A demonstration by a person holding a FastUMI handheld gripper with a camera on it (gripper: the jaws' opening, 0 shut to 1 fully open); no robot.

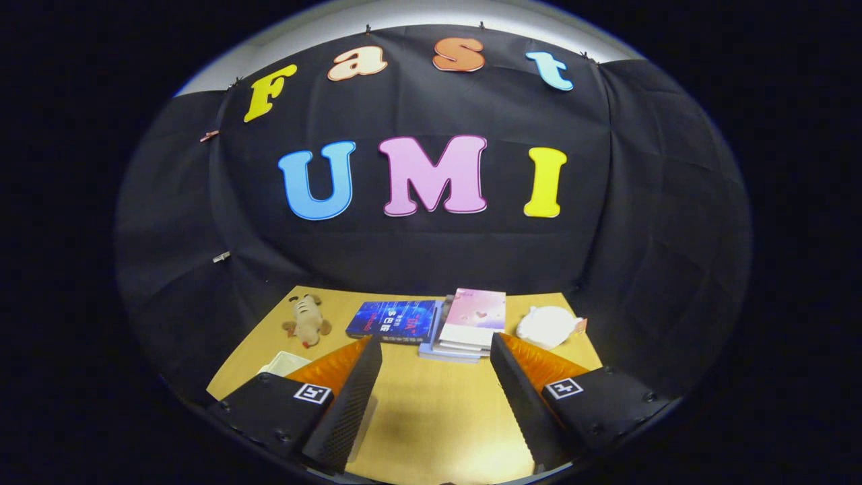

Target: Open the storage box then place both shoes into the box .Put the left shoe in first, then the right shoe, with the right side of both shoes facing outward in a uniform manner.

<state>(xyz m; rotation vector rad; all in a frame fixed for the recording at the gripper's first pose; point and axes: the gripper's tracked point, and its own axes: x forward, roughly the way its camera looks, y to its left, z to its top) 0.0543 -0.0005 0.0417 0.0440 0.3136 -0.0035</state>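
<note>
My gripper (436,350) is open, its two fingers spread wide above a wooden table (431,417) with nothing between them. A pale, flat-edged object (284,364) peeks out just left of the left finger; I cannot tell what it is. A faint light edge (367,421) shows beside the left finger's inner side.
Beyond the fingers a blue book (394,320) lies next to a stack of books topped by a pink one (471,322). A tan plush toy (307,320) rests at the far left of the table, a white plush toy (549,326) at the far right. Black cloth walls the booth.
</note>
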